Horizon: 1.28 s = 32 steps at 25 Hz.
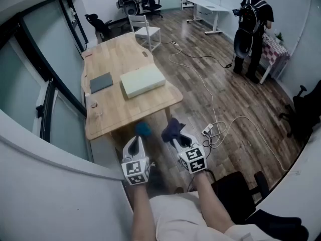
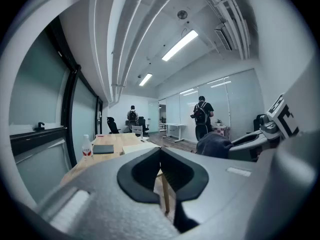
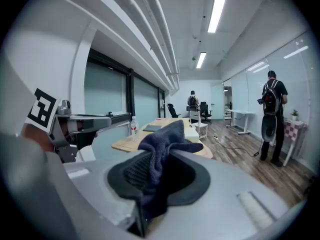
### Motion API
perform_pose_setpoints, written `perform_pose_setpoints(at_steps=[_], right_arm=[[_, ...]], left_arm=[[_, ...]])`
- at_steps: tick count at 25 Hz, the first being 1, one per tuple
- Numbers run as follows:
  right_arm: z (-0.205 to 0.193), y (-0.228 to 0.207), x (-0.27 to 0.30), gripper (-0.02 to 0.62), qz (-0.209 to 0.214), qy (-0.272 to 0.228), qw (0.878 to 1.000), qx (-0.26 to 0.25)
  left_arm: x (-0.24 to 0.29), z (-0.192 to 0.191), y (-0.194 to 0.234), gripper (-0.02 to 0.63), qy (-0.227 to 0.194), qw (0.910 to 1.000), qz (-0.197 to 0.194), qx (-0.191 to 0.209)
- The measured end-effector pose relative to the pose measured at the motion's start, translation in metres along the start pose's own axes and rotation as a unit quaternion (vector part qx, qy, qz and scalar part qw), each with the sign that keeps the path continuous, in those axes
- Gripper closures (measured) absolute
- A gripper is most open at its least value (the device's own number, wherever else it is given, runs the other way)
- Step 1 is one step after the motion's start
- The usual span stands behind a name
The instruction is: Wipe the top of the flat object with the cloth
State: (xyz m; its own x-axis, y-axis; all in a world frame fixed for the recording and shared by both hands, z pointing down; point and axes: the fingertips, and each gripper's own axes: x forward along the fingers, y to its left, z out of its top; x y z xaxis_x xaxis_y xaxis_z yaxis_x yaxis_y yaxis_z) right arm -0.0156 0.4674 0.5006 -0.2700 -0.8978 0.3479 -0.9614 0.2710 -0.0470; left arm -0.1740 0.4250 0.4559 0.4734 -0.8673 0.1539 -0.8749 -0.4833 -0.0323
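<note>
Before the wooden table (image 1: 116, 59), right fingers (image 3: 192, 180) pinch a crumpled dark-blue cloth (image 3: 162, 143); left fingers (image 2: 144, 173) meet empty.

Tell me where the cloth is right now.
The cloth is pinched in the right gripper, right of centre in the head view, held short of the wooden table's near edge.

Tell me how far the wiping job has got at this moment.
Done: the right gripper is shut on the dark cloth. In hand: both grippers are held short of the table, the left gripper shut and empty. Left: reaching the table and wiping; the cloth touches neither the grey pad nor the pale slab.
</note>
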Motion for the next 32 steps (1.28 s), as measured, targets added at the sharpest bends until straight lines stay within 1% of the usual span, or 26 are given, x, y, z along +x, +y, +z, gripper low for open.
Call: perform_pose_setpoints(at_steps=[7,11,14,16,21,26,30,32], right_arm=[[0.0,0.001,0.023,0.515,0.007,0.004,1.0,0.0],[0.001,-0.003,0.039,0.515,0.005,0.013,1.0,0.016],[0.004,-0.013,0.055,0.514,0.001,0.005,0.999,0.048],[0.003,-0.019,0.068,0.514,-0.001,0.006,0.998,0.057],[0.005,-0.036,0.106,0.514,-0.005,0.016,0.997,0.074],[0.013,-0.057,0.148,0.514,-0.007,0.024,0.996,0.083],[0.02,-0.078,0.181,0.514,-0.012,0.04,0.996,0.083],[0.027,-0.087,0.197,0.514,-0.016,0.042,0.996,0.081]], left_arm=[[0.014,-0.009,0.018,0.598,0.007,0.9999,0.009,-0.009],[0.028,-0.014,0.026,0.598,0.018,0.9997,0.006,-0.016],[0.044,-0.02,0.032,0.598,0.024,0.9996,0.002,-0.017],[0.056,-0.024,0.039,0.598,0.027,0.9994,0.007,-0.019],[0.096,-0.027,0.06,0.598,0.038,0.9988,0.004,-0.031],[0.149,-0.022,0.076,0.598,0.042,0.9982,-0.004,-0.044],[0.195,-0.02,0.087,0.598,0.055,0.9952,-0.021,-0.079],[0.217,-0.018,0.092,0.598,0.062,0.9922,-0.039,-0.101]])
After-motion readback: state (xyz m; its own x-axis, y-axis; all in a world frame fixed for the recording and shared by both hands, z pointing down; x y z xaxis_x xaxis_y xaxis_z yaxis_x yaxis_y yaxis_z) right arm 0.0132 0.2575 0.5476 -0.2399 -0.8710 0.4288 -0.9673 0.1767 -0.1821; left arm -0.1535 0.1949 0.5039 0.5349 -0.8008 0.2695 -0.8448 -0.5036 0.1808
